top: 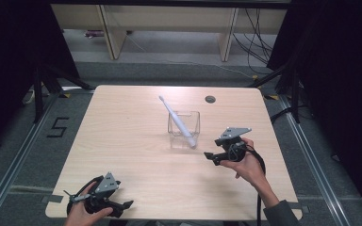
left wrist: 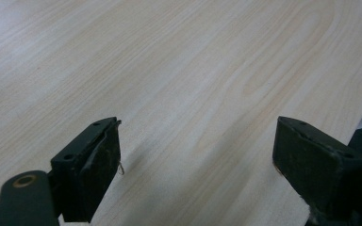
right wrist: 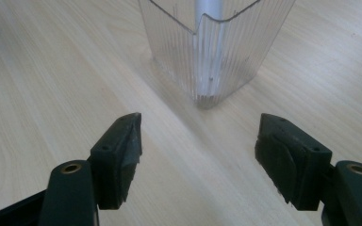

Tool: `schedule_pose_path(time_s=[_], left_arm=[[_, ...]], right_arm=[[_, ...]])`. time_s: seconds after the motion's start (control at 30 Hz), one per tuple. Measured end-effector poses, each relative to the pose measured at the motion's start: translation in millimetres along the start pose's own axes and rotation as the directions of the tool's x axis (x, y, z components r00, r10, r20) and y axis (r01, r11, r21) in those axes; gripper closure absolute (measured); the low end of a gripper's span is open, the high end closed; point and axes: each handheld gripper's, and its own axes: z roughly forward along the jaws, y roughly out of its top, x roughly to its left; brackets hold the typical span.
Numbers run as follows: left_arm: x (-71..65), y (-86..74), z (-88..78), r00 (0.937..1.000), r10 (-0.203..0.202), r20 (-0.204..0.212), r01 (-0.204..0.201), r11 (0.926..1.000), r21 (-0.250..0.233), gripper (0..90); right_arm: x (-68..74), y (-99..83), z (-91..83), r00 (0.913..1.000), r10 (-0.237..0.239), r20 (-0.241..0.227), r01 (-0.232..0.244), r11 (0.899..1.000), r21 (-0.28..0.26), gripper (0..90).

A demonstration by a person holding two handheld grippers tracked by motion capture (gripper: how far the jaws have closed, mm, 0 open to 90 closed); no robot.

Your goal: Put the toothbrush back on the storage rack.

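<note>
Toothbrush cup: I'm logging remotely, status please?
Both hand-held grippers, left and right, open, empty. Toothbrush leans in clear cup; right gripper faces it. Nothing between.

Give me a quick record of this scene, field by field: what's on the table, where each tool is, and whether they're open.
table: light wood table
container: clear ribbed cup, upright, mid-table
contents: white toothbrush leaning in the cup, head up
left tool: left tool near front edge, open, empty
right tool: right tool just right of the cup, open, empty, facing it
contact: neither tool touches the cup
</note>
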Motion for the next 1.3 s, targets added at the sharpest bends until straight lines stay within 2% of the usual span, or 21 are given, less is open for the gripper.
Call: schedule_pose_path(time_s=[0.03,0.13,0.17,0.23,0.27,0.37,0.43,0.47,0.53,0.57,0.73,0.77,0.87,0.9,0.93,1.03,1.07,1.2,1.23,1.27,1.3], left_arm=[[0.0,0.3,0.5,1.0000,-0.001,0.003,0.001,1.0000,-0.001,15.4],[-1.1,0.1,1.3,1.0000,-0.005,0.007,0.005,1.0000,-0.004,15.4],[-0.7,0.1,0.8,1.0000,0.004,0.002,-0.004,1.0000,0.000,15.4],[-0.1,0.0,0.2,1.0000,0.005,0.001,-0.005,1.0000,0.001,15.4],[0.2,-0.2,0.3,1.0000,0.002,0.001,-0.002,1.0000,-0.002,15.4],[0.1,0.0,0.2,1.0000,0.003,-0.001,-0.003,1.0000,0.002,15.4],[-0.5,0.1,0.6,1.0000,0.007,0.001,-0.007,1.0000,0.000,15.4],[-0.4,0.1,0.7,1.0000,0.008,0.000,-0.008,1.0000,0.001,15.4],[-0.1,0.0,0.2,1.0000,0.004,-0.002,-0.004,1.0000,0.001,15.4],[-0.1,0.0,-0.1,1.0000,0.002,-0.003,-0.002,1.0000,0.001,15.4],[-0.4,-0.2,0.3,1.0000,0.006,0.000,-0.006,1.0000,0.002,15.4],[-1.2,-0.3,0.6,1.0000,-0.005,-0.003,0.005,1.0000,-0.002,15.4],[-0.1,-0.1,-0.4,1.0000,0.001,-0.005,-0.001,1.0000,-0.004,15.4],[0.2,0.0,-0.5,1.0000,0.003,-0.005,-0.003,1.0000,-0.004,15.4],[0.2,0.0,-0.5,1.0000,0.003,-0.005,-0.003,1.0000,-0.004,15.4],[-0.6,-0.1,0.2,1.0000,0.002,-0.002,-0.002,1.0000,-0.001,15.4],[-1.2,-0.2,0.4,1.0000,-0.002,-0.004,0.002,1.0000,-0.001,15.4],[0.0,-0.2,0.3,1.0000,0.003,-0.001,-0.003,1.0000,-0.001,15.4],[0.2,-0.4,0.3,1.0000,0.001,-0.002,-0.001,1.0000,-0.002,15.4],[-0.3,-0.5,0.1,1.0000,-0.006,-0.003,0.006,1.0000,-0.002,15.4],[-0.2,-0.5,0.3,1.0000,-0.005,-0.003,0.005,1.0000,0.001,15.4]], right_arm=[[-0.3,-3.3,0.1,0.9999,-0.013,0.003,0.013,1.000,-0.006,32.5],[0.6,-6.6,1.3,1.0000,-0.002,0.000,0.002,1.000,-0.016,32.4],[1.1,-8.9,-0.2,1.0000,-0.004,0.003,0.004,1.000,0.009,32.3],[1.2,-10.5,0.5,1.0000,-0.002,0.006,0.002,1.000,-0.009,32.3],[0.3,-11.3,-0.9,0.9998,-0.021,-0.003,0.021,1.000,0.007,32.3],[3.1,-15.1,-1.3,1.0000,0.009,0.002,-0.009,1.000,-0.007,32.3],[2.9,-17.3,-4.1,1.0000,0.010,0.002,-0.010,1.000,0.009,32.2],[3.7,-19.1,-2.7,0.9999,0.013,0.007,-0.013,1.000,-0.006,32.1],[2.1,-21.3,-3.2,1.0000,-0.008,-0.001,0.008,1.000,0.006,31.9],[3.2,-22.5,-4.4,0.9999,0.011,-0.005,-0.011,1.000,0.009,31.9],[3.5,-28.4,-4.2,1.0000,-0.001,-0.005,0.001,1.000,0.011,31.6],[4.9,-30.3,-2.6,0.9999,0.014,0.002,-0.014,1.000,-0.008,31.4],[5.7,-33.2,-3.9,0.9998,0.020,0.000,-0.020,1.000,0.014,30.3],[5.9,-34.3,-1.9,0.9999,0.016,-0.001,-0.016,1.000,-0.009,30.3],[5.9,-34.1,-4.2,0.9999,0.015,-0.005,-0.015,1.000,0.017,30.3],[5.8,-37.3,-4.2,0.9999,0.011,0.007,-0.011,1.000,-0.001,29.3],[7.3,-38.6,-5.3,0.9991,0.043,0.005,-0.043,0.999,0.017,29.1],[5.7,-44.0,-4.7,0.9998,0.021,0.002,-0.021,1.000,-0.001,28.5],[8.1,-45.8,-6.5,0.9980,0.063,0.009,-0.063,0.998,0.005,28.3],[6.6,-46.4,-7.1,0.9988,0.049,0.006,-0.049,0.999,0.006,28.3],[7.0,-48.5,-7.6,0.9978,0.066,0.007,-0.066,0.998,0.000,28.3]])
